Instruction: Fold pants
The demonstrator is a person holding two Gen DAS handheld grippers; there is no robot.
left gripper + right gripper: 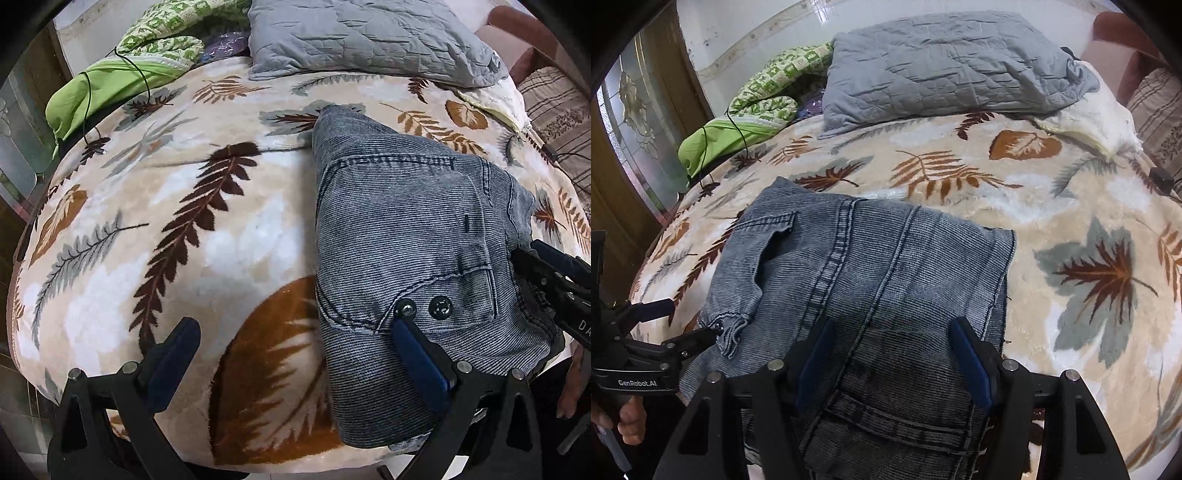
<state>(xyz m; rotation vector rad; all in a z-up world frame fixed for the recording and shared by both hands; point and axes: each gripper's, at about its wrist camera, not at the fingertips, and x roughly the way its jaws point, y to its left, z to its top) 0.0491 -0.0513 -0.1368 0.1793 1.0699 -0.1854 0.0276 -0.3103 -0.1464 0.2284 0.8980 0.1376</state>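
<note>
Left wrist view, bed point(240, 240): broad surface under a cream leaf-print blanket, carrying every other item. Grey pillow point(369, 37) at the far edge; green bedding point(122, 85) heaped at the far left corner, a thin black cable draped over it.

Pants point(406, 240): grey-blue denim, folded into a compact bundle of several layers, lying near the front edge of the bed, right of centre in this view. Two metal studs show on a pocket corner.

Left claw point(295, 325): jaws spread wide, nothing gripped; one finger lies over the denim beside the studs, the other over bare blanket.

Right claw point(890, 328): jaws parted and straddling the near layer of the bundle; the pads do not look pressed onto the cloth, so judged not gripping.

Step in hand, judged: late folding, both claws set at the near edge of the bundle. Next move likely calls for closing on that edge and carrying it over evenly, or pressing the stack flat.
</note>
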